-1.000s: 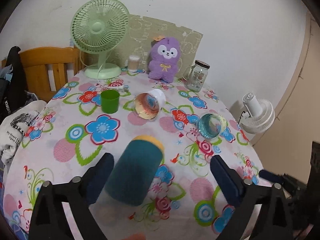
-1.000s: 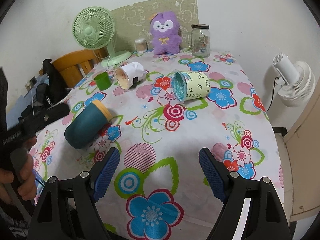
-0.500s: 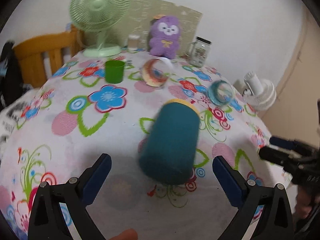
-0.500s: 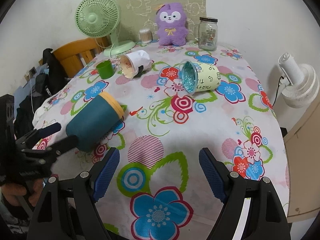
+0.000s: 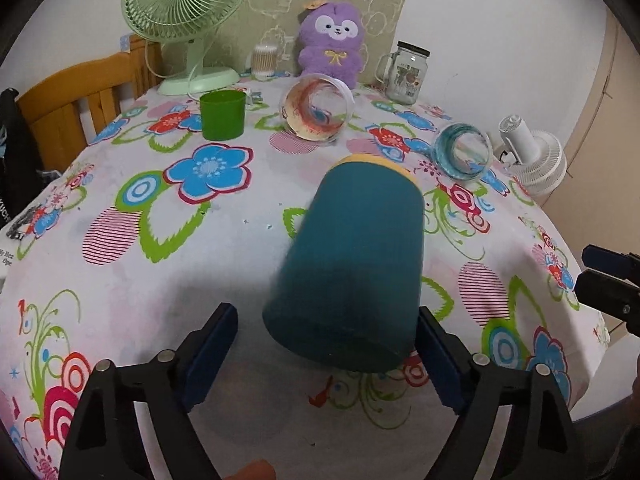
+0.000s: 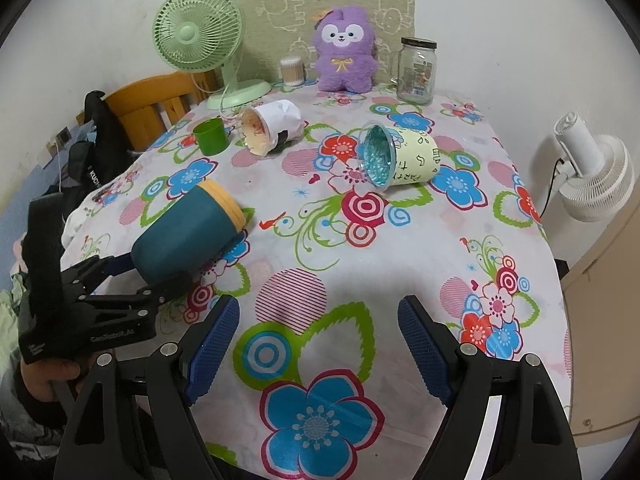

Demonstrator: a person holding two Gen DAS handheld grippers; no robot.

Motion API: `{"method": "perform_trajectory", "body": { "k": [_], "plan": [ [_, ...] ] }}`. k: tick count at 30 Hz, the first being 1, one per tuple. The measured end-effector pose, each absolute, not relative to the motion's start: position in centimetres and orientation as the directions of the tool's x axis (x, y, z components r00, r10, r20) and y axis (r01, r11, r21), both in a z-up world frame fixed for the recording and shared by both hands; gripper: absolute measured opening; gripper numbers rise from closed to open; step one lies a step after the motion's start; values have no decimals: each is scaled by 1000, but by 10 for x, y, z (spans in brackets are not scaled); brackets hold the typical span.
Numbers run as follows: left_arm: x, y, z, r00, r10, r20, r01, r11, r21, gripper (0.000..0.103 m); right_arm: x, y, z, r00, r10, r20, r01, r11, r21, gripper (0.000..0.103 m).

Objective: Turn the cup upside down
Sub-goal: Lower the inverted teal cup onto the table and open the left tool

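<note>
Cup [image 5: 352, 264] (on side) between left gripper [image 5: 326, 354] pads.

Lit evenly and softly from above, no harsh glare. Soft grey shadows on the surface [image 5: 120, 272] beneath the left tongs [image 5: 326, 356] and the right tongs [image 6: 318, 344]. Strong fisheye bending, with black vignette at all corners. Slightly blurred at the near end of the teal cup [image 5: 352, 264], sharper farther back. Paler and a little washed out on the white wall [image 6: 500, 8]
</note>
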State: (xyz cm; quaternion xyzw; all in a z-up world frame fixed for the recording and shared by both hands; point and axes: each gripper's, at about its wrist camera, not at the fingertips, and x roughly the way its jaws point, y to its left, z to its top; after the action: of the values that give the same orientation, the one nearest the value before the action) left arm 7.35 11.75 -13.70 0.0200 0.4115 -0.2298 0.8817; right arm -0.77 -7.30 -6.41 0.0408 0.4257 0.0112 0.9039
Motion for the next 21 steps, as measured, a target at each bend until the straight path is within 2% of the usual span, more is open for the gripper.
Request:
{"method": "perform_trajectory", "body": {
  "k": [1,2,3,21],
  "plan": [
    [73,117,-137,561,-389,-731,425,893,-150,85,-7,-72,-64,637,54,-769,14,997,82,84],
    [73,117,-137,559,-397,-728,429,890,-156,75,-7,-72,-64,636,53,-769,14,997,81,84],
    [72,118,-136,554,-411,-724,434,885,-170,70,-7,-72,-64,635,53,-770,16,997,82,84],
    [59,136,-71,677,-427,-600,420,893,-163,67,-2,-64,-65,637,78,-767,-20,996,85,84]
  ]
}}
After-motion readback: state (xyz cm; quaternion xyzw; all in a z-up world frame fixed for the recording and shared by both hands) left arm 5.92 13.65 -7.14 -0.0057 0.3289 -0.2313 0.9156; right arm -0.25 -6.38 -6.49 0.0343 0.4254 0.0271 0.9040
